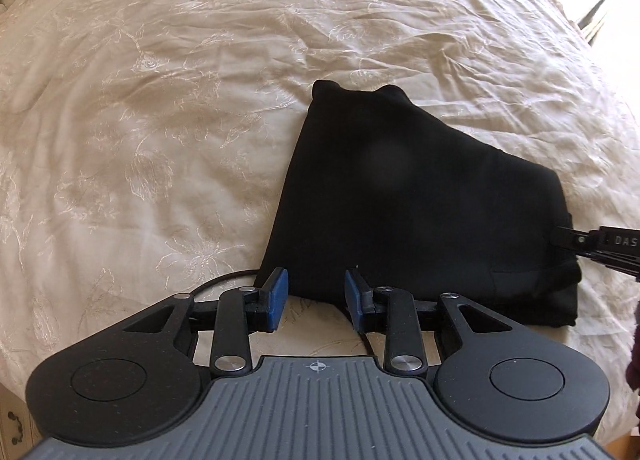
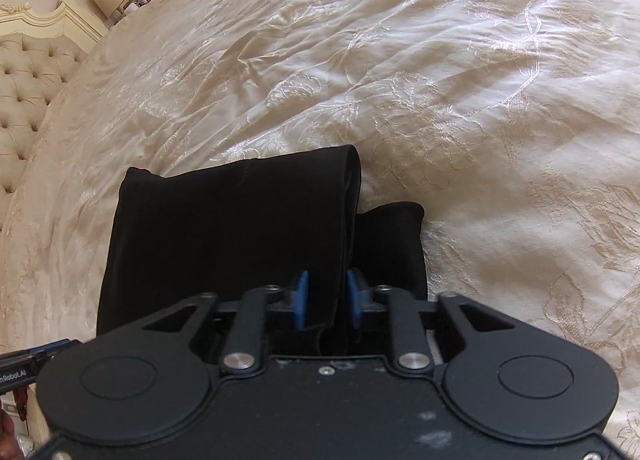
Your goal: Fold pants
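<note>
- The black pants (image 1: 404, 196) lie folded into a compact bundle on the cream embroidered bedspread (image 1: 160, 100), near the bed's front edge.
- The left gripper (image 1: 316, 302) is angled steeply down at the near edge of the bundle — its jaws stand partly apart with blue pads (image 1: 278, 298) on either side of the cloth's edge, and nothing is pinched between them.
- The right gripper (image 2: 326, 300) also tilts steeply down, over the bundle's right end; its jaws are narrowed with a fold of black cloth between the pads — whether they truly press it I cannot tell.
- A tufted headboard (image 2: 28, 76) stands at far left.
</note>
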Tool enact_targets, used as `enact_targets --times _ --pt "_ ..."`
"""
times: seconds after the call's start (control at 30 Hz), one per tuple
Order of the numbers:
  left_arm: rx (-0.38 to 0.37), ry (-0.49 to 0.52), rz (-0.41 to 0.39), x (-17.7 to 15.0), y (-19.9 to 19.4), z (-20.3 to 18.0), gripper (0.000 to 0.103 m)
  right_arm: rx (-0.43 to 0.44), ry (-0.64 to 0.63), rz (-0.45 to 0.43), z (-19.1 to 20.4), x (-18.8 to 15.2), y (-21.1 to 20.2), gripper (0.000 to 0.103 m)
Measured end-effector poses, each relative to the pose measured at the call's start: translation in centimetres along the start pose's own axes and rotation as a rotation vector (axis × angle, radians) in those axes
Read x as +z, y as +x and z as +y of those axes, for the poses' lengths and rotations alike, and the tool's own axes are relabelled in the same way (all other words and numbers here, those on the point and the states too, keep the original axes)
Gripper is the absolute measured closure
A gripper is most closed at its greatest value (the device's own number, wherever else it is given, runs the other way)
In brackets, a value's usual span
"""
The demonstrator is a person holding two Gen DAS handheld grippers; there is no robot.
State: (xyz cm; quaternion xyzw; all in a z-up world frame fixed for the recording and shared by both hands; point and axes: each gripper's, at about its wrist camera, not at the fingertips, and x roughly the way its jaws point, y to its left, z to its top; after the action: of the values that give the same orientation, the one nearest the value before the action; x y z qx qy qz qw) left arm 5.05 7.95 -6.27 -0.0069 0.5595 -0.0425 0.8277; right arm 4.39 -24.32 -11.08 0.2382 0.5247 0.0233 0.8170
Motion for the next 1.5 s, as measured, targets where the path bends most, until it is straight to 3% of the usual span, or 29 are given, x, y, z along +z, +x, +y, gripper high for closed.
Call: enact_targets --times 0.1,0.2,0.33,0.4,0.47,0.57,0.63,0.83,0.97,1.1,1.23,1.5 --pt "-0.008 0.015 -0.016 0.9 -0.1 -0.2 0.073 0.032 -0.060 -0.075 2.5 0.2 -4.3 0.091" --pt "-0.028 0.040 -0.036 2.0 0.1 -0.8 0.073 -0.008 -0.094 -0.135 3.6 -0.7 -7.6 0.091" --pt "-0.058 0.101 -0.036 3.6 1.6 -2.5 0.073 -0.081 -0.033 -0.012 0.7 -1.8 -4.5 0.087" --pt "-0.061 0.149 -0.029 4.4 2.4 -3.6 0.073 -0.159 -0.021 0.040 -0.4 -2.1 -2.9 0.084" --pt "-0.058 0.192 -0.037 5.0 2.9 -4.6 0.073 -0.205 -0.015 -0.005 -0.2 -1.8 -4.1 0.080" --pt "-0.071 0.237 -0.041 6.0 3.8 -6.1 0.072 -0.213 -0.074 -0.119 1.0 -1.1 -6.6 0.080" --pt "-0.077 0.267 -0.038 6.5 4.6 -7.1 0.072 -0.206 -0.121 -0.148 1.8 -0.7 -7.0 0.080" --pt "-0.039 0.283 0.060 7.7 9.0 -8.9 0.070 -0.194 -0.181 -0.087 3.0 0.7 -3.7 0.080" --pt "-0.028 0.250 0.112 8.4 11.1 -8.8 0.060 -0.247 -0.193 0.001 2.6 1.3 -0.1 0.078" --pt "-0.013 0.292 0.135 8.7 12.0 -9.6 0.050 -0.285 -0.256 0.064 2.7 1.6 2.7 0.072" --pt "-0.005 0.300 0.140 8.7 12.5 -9.8 0.047 -0.316 -0.340 0.064 3.8 1.0 3.7 0.058" --pt "-0.029 0.288 0.146 8.8 12.1 -9.2 0.046 -0.324 -0.351 0.020 4.0 0.4 3.8 0.054"
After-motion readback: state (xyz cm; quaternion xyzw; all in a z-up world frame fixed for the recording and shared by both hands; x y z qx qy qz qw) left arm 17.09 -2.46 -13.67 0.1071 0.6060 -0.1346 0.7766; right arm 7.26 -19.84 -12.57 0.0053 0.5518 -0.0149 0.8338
